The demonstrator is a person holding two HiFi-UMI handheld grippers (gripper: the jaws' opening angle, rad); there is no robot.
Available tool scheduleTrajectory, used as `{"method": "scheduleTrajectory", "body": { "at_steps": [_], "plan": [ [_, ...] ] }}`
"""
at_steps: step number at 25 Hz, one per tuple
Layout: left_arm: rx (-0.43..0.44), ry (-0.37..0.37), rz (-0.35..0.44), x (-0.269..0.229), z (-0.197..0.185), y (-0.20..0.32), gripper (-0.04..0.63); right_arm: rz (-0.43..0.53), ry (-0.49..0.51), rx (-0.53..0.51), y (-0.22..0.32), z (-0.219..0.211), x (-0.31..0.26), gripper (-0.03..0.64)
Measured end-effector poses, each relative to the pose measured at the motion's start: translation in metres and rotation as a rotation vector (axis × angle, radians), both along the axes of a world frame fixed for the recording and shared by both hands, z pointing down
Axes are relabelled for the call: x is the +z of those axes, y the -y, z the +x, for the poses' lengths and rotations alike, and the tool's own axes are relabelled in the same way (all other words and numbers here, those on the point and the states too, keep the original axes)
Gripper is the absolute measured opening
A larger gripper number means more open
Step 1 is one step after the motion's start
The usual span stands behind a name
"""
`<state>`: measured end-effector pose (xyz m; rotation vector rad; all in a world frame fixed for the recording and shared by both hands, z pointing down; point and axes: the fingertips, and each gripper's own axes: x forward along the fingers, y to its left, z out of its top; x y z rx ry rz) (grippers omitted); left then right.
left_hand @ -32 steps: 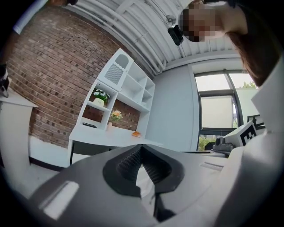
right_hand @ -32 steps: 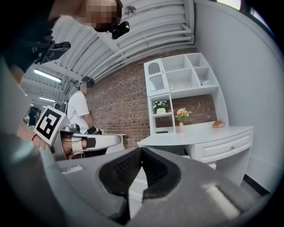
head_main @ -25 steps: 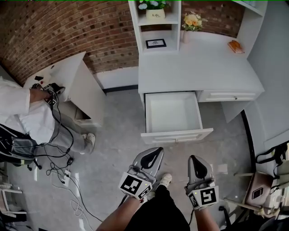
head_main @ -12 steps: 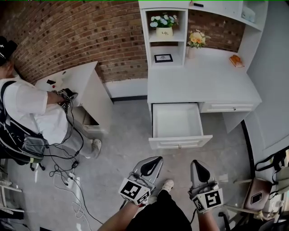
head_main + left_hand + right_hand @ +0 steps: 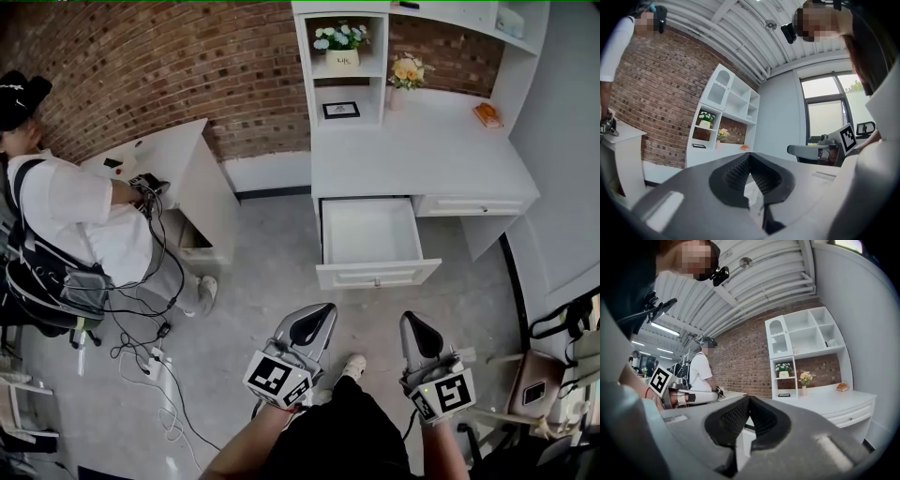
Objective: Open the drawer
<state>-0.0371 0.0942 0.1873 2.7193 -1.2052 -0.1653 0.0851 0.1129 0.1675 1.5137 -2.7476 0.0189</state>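
Two grippers are showing down front: the left gripper (image 5: 319,314) and the right gripper (image 5: 412,321). Two drawers are sitting under one white desk (image 5: 422,150): one open drawer (image 5: 378,274), one shut drawer (image 5: 464,205). Two flower arrangements are standing up top, a white-flower pot (image 5: 343,52) and an orange bouquet (image 5: 406,75), beside one picture frame (image 5: 340,110). One person (image 5: 75,225) is standing at one side table (image 5: 178,155).

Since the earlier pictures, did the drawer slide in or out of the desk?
No. The drawer sticks out from the desk front just as far as before; only the head view itself has shifted.
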Motion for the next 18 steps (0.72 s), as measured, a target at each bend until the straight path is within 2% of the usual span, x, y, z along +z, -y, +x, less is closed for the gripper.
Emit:
{"method": "scheduleTrajectory", "body": {
  "at_steps": [11,18],
  "plan": [
    [0.001,-0.014,-0.003,-0.020,-0.011,-0.020,0.001,0.006,-0.015,-0.027,-0.018,-0.010,-0.019,0.000],
    [0.018,0.024,0.020,-0.025,-0.009,-0.031,0.001,-0.005,-0.014,-0.036,-0.028,-0.010,-0.024,0.000]
  ]
}}
